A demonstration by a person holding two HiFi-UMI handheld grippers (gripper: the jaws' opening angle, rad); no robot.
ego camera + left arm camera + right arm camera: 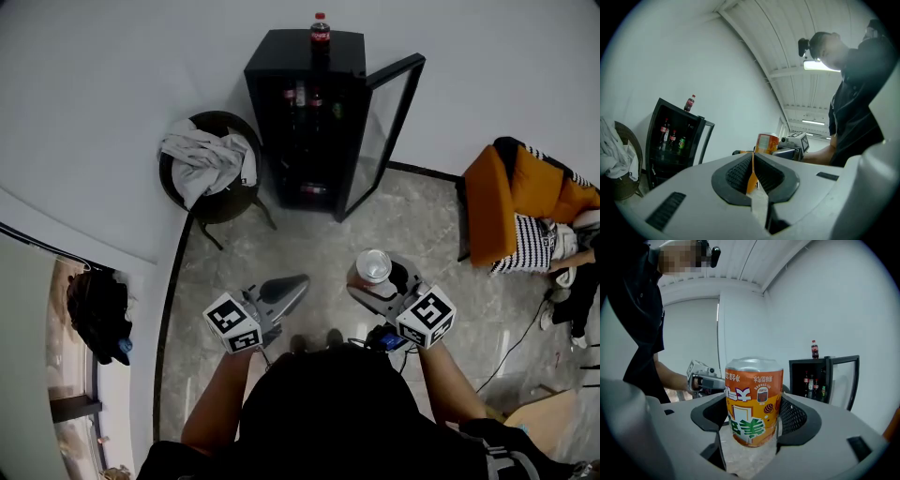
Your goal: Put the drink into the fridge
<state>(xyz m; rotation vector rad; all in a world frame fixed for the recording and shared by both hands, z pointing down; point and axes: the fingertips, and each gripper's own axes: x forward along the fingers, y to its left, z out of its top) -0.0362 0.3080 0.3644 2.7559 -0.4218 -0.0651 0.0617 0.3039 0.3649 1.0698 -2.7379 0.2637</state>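
White walls meet a pale marbled floor, and against the far wall stands a black fridge with its glass door swung wide open. A cola bottle stands upright on the fridge's top, and several more bottles show on the shelves inside. Just beside the fridge is a dark chair heaped with a light grey cloth. Well off to the other side lies a pile of orange cushions.

The person stands facing the fridge, well back from it, with one tool in each hand. The right tool is clamped on an orange drink can. Its two dark ribbed pads press the can's sides, spread only as far as the can is wide. The can sits upright between them with its silver end uppermost. In the right gripper view its printing reads upside down.

The left tool is held level with the right one, near it but apart. Its jaws are pressed together, leaving only a hairline seam, and they grip nothing. The can is held in the air in front of the person, well apart from the open fridge.
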